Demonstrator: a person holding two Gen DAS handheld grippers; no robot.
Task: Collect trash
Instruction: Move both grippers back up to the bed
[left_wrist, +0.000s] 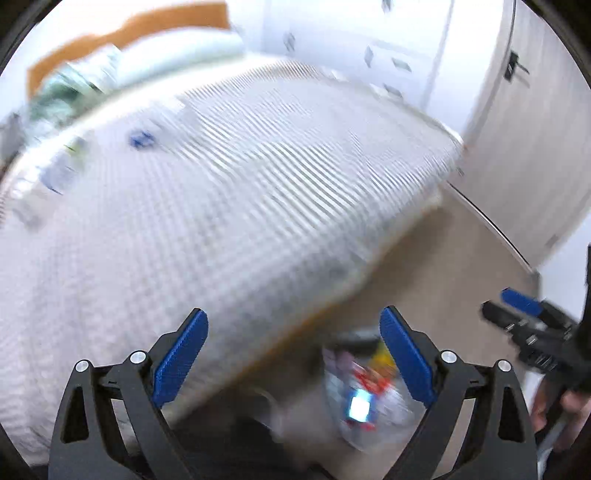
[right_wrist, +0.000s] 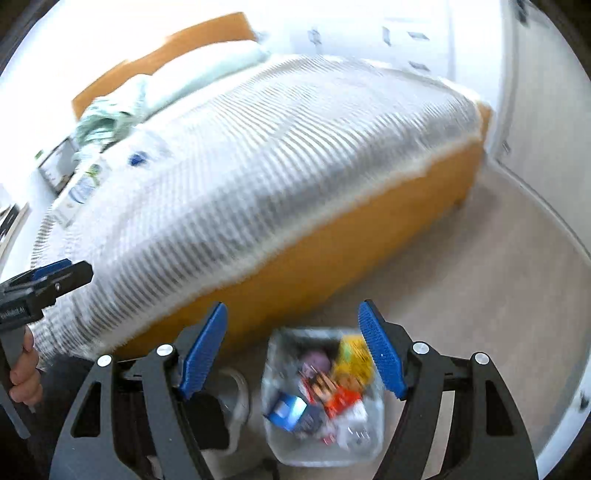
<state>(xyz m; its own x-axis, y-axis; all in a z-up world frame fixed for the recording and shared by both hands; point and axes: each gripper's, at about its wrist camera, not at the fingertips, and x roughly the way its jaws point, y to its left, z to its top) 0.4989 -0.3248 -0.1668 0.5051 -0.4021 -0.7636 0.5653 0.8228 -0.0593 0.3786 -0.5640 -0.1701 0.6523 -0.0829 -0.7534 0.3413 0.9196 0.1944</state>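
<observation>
A clear bin (right_wrist: 280, 448) on the floor beside the bed holds several colourful wrappers and boxes (right_wrist: 332, 391); it also shows blurred in the left wrist view (left_wrist: 354, 402). On the bed lie a clear bottle with a blue cap (right_wrist: 142, 157) and a labelled plastic bottle (right_wrist: 83, 186), both also in the left wrist view (left_wrist: 142, 139) (left_wrist: 61, 171). My left gripper (left_wrist: 293, 354) is open and empty over the bed's edge. My right gripper (right_wrist: 293, 350) is open and empty above the bin.
The bed (right_wrist: 258, 166) has a striped white cover, an orange wooden frame (right_wrist: 332, 258) and pillows (right_wrist: 199, 74) at the head. Beige floor (right_wrist: 480, 277) lies to the right, with white wardrobe doors (left_wrist: 535, 129) beyond. A white shoe (right_wrist: 238, 398) sits left of the bin.
</observation>
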